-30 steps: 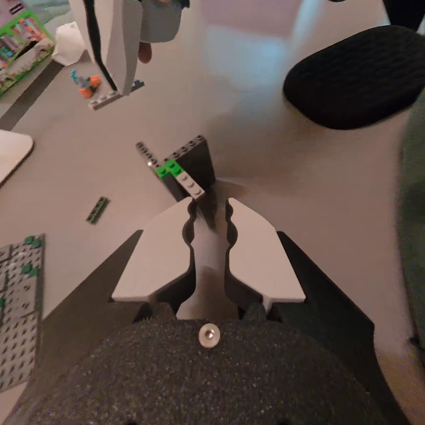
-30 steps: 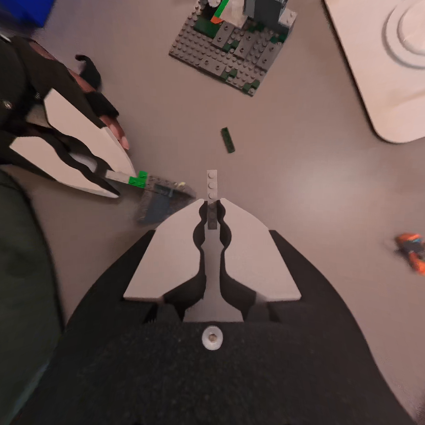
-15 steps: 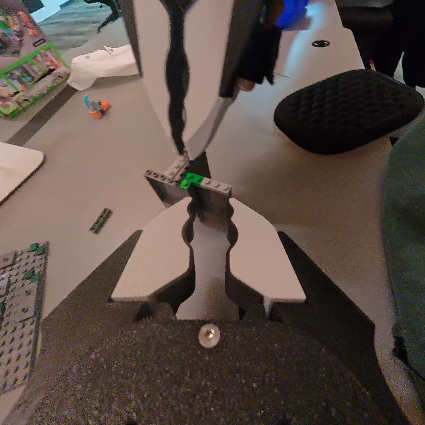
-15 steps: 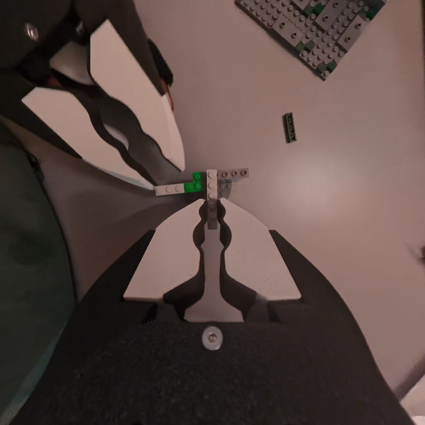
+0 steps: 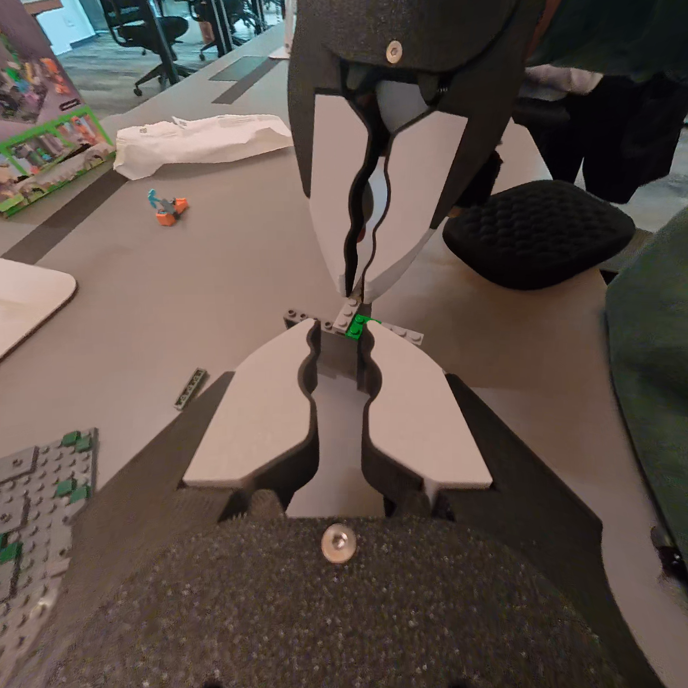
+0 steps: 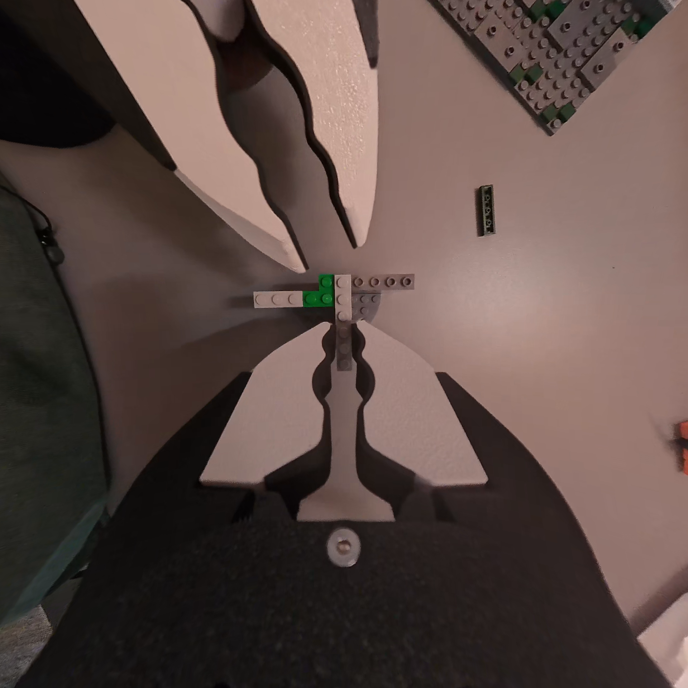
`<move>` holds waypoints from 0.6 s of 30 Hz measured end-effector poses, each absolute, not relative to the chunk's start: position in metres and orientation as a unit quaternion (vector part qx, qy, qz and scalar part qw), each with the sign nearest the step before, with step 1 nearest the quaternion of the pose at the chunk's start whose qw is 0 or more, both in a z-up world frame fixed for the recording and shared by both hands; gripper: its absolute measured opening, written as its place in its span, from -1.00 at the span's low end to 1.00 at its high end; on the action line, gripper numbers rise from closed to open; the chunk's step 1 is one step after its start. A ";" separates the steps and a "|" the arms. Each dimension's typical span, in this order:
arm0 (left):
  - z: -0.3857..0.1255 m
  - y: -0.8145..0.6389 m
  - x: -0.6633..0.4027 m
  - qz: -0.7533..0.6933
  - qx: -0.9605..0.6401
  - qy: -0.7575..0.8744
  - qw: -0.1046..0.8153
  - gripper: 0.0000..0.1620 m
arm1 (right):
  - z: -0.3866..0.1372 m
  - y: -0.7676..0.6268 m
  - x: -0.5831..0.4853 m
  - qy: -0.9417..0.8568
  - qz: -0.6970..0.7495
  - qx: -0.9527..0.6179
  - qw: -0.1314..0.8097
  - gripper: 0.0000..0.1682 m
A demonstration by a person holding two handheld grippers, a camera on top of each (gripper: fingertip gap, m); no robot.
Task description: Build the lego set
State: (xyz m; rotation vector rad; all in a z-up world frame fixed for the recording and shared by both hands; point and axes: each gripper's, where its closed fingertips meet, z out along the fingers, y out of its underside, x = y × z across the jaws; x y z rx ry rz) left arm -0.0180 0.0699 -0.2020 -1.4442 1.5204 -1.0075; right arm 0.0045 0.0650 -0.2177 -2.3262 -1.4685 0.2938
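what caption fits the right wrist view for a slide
Right tool lowers a grey strip across the grey-and-green brick piece beside the left tool.

Open-plan office, rolling desk chairs (image 5: 156,33), long grey desks (image 5: 223,231)

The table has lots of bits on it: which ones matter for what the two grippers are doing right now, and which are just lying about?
In use:
left gripper
dark grey wall piece
right gripper
light grey strip
green corner plate

Lying about:
studded baseplate
dark green strip
orange figure
set box
white paper bag

Grey-green brick assembly (image 6: 335,298) upright on table
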 end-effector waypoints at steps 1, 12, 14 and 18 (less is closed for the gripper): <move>-0.202 0.071 -0.017 -0.392 -0.563 0.611 0.396 -0.76 | -0.218 0.065 0.005 -0.523 0.105 -0.825 0.186 -0.91; -0.210 0.070 -0.007 -0.370 -0.522 0.682 0.354 -0.83 | -0.219 0.066 0.003 -0.523 0.129 -0.820 0.195 -0.89; -0.210 0.071 -0.007 -0.371 -0.522 0.683 0.350 -0.84 | -0.218 0.065 0.003 -0.521 0.136 -0.819 0.199 -0.88; -0.210 0.072 -0.008 -0.369 -0.520 0.688 0.347 -0.85 | -0.217 0.064 0.003 -0.522 0.144 -0.815 0.205 -0.84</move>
